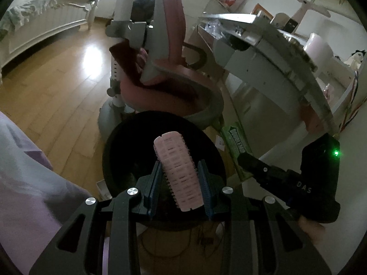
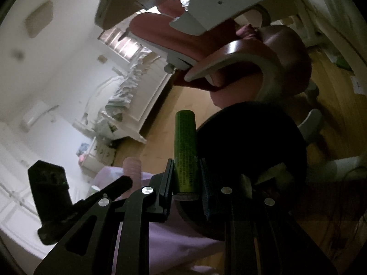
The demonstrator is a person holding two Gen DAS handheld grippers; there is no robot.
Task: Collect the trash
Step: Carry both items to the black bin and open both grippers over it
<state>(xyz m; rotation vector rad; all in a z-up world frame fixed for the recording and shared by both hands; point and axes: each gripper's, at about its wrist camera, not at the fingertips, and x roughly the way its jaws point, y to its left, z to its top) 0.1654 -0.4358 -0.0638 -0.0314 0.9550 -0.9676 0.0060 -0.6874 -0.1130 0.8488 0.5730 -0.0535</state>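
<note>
Holding a pink hair roller [image 1: 177, 171] in my left gripper [image 1: 178, 174], jaws clamped on its sides w/ the blue pads [image 1: 154, 183] pressing in. Roller is a pale pink cylinder, rows of small slots along it, tiny bristles sticking out at the edges; it points up and away from me, tilted a bit left. It sits right over the black trash bin [image 1: 119, 151], a round dark bin on the wood floor [image 1: 57, 80].

My right gripper [image 2: 186, 178] is clenched on a green tube-shaped wrapper [image 2: 184, 151]: olive-green, fine dark print down its length, standing upright btwn the fingers, top end flat. It's just left of the bin [image 2: 252, 137] rim in the right wrist view. In the left view the same green pack [image 1: 237, 146] shows just right of the bin, w/ white block lettering.

Behind the bin: pink chair [image 1: 169, 45], then a white bed [image 1: 41, 18] farther back.
</note>
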